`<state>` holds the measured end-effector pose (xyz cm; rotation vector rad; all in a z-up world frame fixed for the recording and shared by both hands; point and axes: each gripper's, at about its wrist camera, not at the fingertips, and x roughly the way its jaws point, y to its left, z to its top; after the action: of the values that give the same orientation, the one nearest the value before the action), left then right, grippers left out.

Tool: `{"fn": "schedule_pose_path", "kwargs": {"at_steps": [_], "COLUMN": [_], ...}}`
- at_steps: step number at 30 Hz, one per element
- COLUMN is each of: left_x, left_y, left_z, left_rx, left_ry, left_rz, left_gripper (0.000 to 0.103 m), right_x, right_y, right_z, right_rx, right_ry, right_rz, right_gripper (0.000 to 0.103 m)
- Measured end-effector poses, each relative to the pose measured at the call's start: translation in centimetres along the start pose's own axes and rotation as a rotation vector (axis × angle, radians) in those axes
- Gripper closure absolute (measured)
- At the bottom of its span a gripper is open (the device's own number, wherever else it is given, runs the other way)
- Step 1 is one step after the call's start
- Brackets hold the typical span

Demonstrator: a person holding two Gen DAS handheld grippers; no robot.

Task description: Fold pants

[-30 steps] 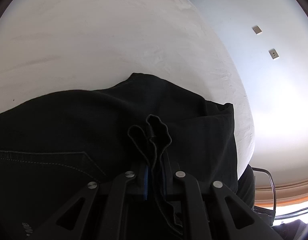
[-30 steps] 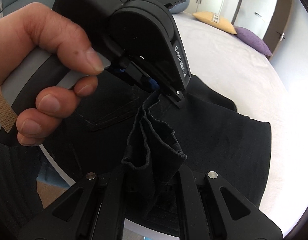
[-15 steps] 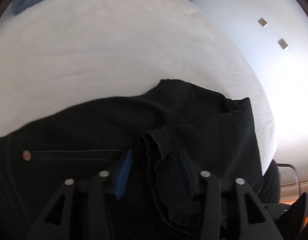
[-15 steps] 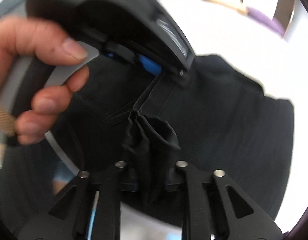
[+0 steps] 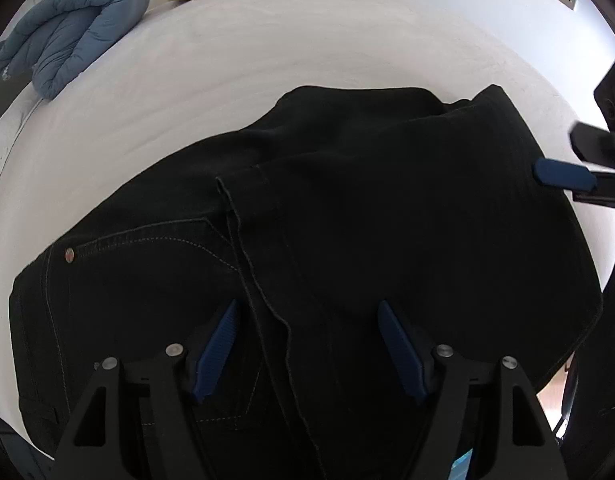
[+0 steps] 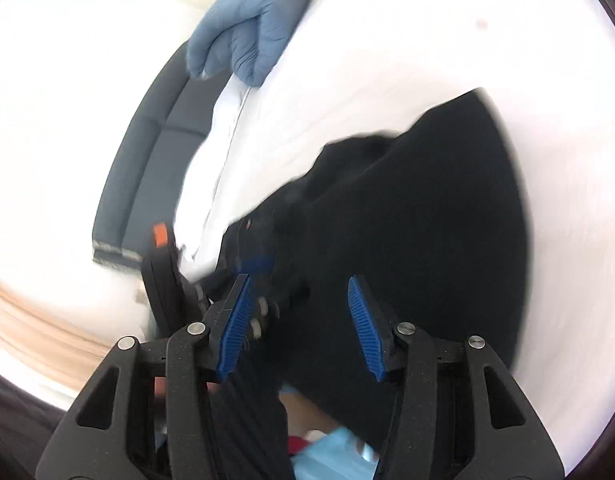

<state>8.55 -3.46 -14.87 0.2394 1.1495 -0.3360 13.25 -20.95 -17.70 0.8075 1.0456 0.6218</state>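
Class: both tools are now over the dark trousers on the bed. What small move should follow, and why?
Probably smooth the top layer flat. Both the left gripper and the right gripper stand with jaws open, holding nothing, and the folded black denim pants lie on the white bed sheet.

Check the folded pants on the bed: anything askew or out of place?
Slightly askew: the top layer of the black pants sits off-square, its hem edge running diagonally across the back pocket. Both grippers, left and right, are open.

No legible text, labels, brands or numbers in either view.
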Motion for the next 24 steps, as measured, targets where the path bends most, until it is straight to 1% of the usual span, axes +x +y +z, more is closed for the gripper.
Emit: {"fn": "schedule_pose_path", "kwargs": {"at_steps": [2, 3, 5, 6, 7, 8, 9, 11, 13, 14, 15, 18, 19, 21, 24], "left_x": [0.0, 0.0, 0.2, 0.3, 0.4, 0.4, 0.4, 0.4, 0.5, 0.5, 0.4, 0.3, 0.3, 0.4, 0.2], "left_y": [-0.1, -0.1, -0.2, -0.2, -0.2, 0.0, 0.0, -0.2, -0.3, -0.5, -0.5, -0.4, -0.3, -0.2, -0.1], "left_z": [-0.1, 0.0, 0.2, 0.4, 0.5, 0.4, 0.5, 0.3, 0.4, 0.3, 0.2, 0.2, 0.2, 0.1, 0.0], "left_rx": [-0.016, -0.017, -0.018, -0.019, -0.017, -0.017, -0.019, -0.017, -0.018, -0.019, -0.019, -0.022, -0.022, -0.023, -0.028], "left_ry": [0.001, 0.006, 0.011, 0.013, 0.015, 0.015, 0.015, 0.012, 0.01, 0.009, 0.008, 0.003, 0.002, 0.0, -0.006], "left_rz": [0.013, 0.019, 0.022, 0.023, 0.024, 0.024, 0.024, 0.024, 0.021, 0.02, 0.02, 0.02, 0.021, 0.02, 0.014], "left_gripper": [0.028, 0.028, 0.028, 0.028, 0.028, 0.028, 0.028, 0.028, 0.028, 0.028, 0.028, 0.028, 0.028, 0.028, 0.028], "right_x": [0.2, 0.6, 1.8, 1.7, 1.6, 1.2, 0.4, 0.9, 0.5, 0.5, -0.1, -0.3, -0.7, -1.3, -1.8], "right_y": [-2.3, -3.4, -4.4, -5.4, -5.5, -5.4, -6.2, -6.5, -5.9, -4.2, -3.6, -2.2, -2.1, -2.0, -1.3], "right_z": [2.1, 3.2, 2.9, 3.9, 3.7, 3.2, 3.6, 2.9, 0.9, 0.1, -1.2, -4.5, -5.6, -7.3, -8.8], "right_rx": [0.038, 0.05, 0.052, 0.052, 0.044, 0.034, 0.026, -0.006, -0.038, -0.051, -0.052, -0.094, -0.096, -0.098, -0.109], "right_ry": [0.028, 0.036, 0.071, 0.081, 0.08, 0.08, 0.087, 0.116, 0.138, 0.15, 0.169, 0.217, 0.223, 0.207, 0.213], "right_rz": [0.059, 0.059, 0.062, 0.051, 0.037, 0.047, 0.052, 0.046, 0.034, 0.038, 0.051, 0.035, 0.032, 0.028, -0.002], "right_gripper": [0.056, 0.056, 0.058, 0.063, 0.068, 0.068, 0.068, 0.068, 0.068, 0.068, 0.066, 0.066, 0.066, 0.066, 0.066]}}
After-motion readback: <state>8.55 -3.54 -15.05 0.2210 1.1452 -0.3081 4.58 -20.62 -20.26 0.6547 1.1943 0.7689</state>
